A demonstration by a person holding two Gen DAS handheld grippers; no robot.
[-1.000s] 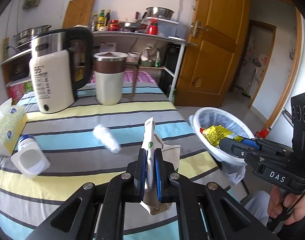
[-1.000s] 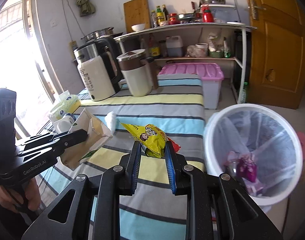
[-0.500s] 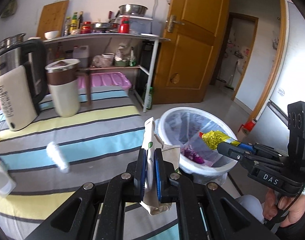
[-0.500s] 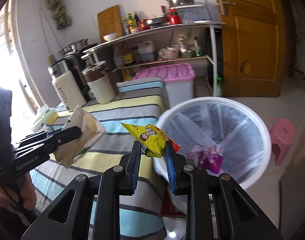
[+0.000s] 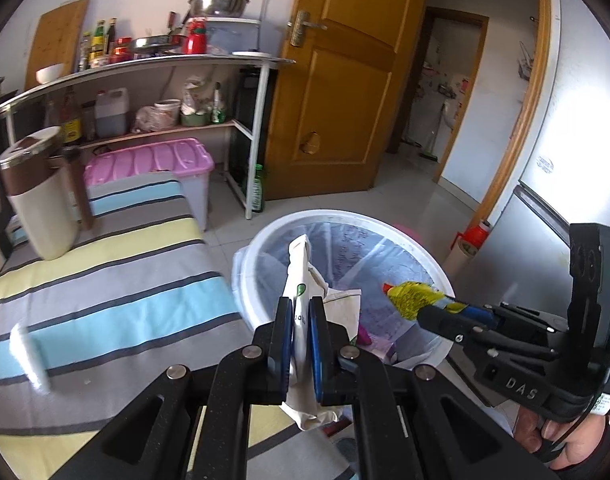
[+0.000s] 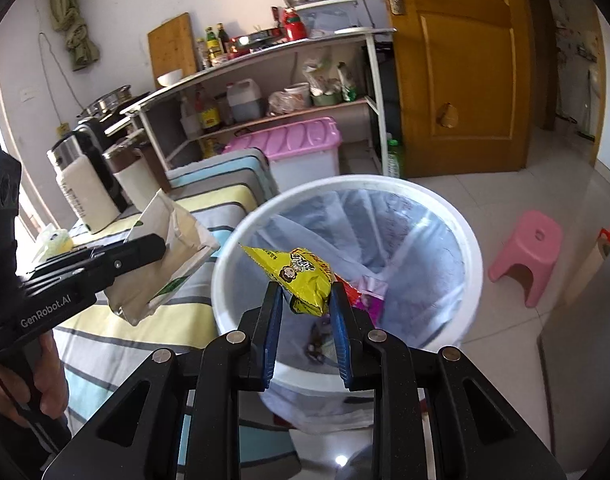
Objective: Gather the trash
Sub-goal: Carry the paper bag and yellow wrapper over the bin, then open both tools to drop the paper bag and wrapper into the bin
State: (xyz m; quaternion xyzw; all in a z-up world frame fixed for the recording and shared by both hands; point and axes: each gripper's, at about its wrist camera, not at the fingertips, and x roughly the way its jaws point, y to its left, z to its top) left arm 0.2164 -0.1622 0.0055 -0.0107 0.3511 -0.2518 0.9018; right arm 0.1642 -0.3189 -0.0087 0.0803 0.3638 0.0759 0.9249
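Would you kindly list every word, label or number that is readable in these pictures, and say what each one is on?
"DAS": on the body of the right hand-held gripper, seen from the left wrist.
"GenRobot.AI": on the body of the left hand-held gripper, seen from the right wrist.
Yellow snack packet: printed characters beside a cartoon face, too small to read.
White paper bag: green mark, no legible text.
Kettle and shelf bottle labels: blurred, unreadable.
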